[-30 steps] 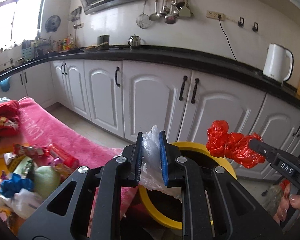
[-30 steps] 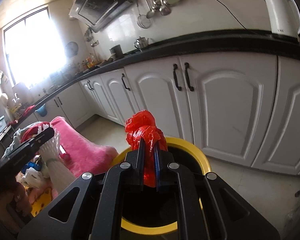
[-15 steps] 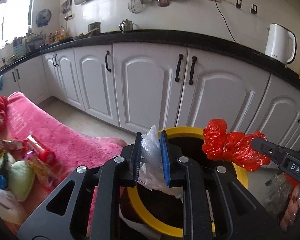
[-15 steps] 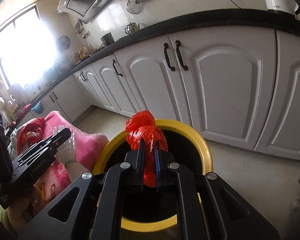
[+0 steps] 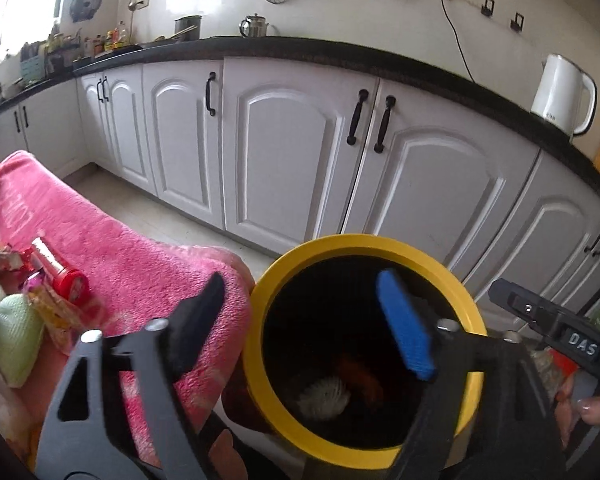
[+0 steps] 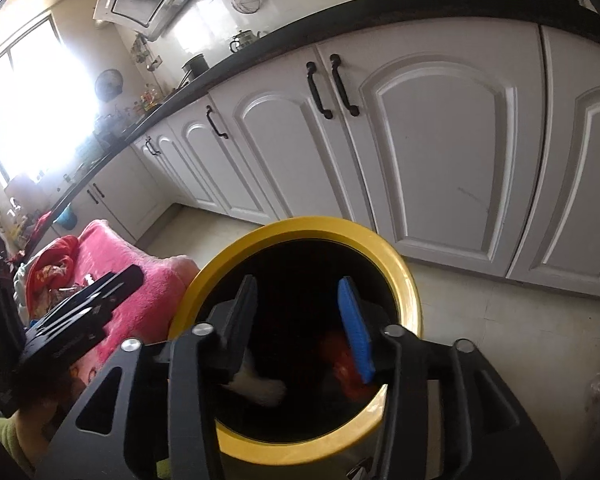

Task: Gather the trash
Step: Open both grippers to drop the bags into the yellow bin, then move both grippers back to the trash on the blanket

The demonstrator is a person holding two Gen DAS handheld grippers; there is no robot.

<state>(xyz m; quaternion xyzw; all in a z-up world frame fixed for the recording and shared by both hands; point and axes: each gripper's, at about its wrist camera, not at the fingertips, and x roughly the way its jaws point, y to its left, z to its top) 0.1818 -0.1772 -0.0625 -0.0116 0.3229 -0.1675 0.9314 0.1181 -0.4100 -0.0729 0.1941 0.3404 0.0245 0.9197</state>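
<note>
A yellow-rimmed trash bin (image 5: pixel 360 246) with a dark inside stands on the floor; it also shows in the right wrist view (image 6: pixel 404 276). My left gripper (image 5: pixel 304 316) is open and empty above the bin's left rim. My right gripper (image 6: pixel 300 312) is open and empty over the bin mouth. Inside the bin lie a white plastic wad (image 5: pixel 326 394) and a red plastic bag (image 5: pixel 360 376); in the right wrist view the white wad (image 6: pixel 260 390) and the red bag (image 6: pixel 336 354) are falling or lying inside.
A pink towel (image 5: pixel 112 248) covers a surface left of the bin, with several wrappers and a red-capped tube (image 5: pixel 60 272) on it. White cabinets (image 5: pixel 300 152) run behind under a black counter with a white kettle (image 5: pixel 564 94).
Both grippers have opened. The white plastic wad left my left gripper and the red bag left my right gripper; both now sit down inside the bin.
</note>
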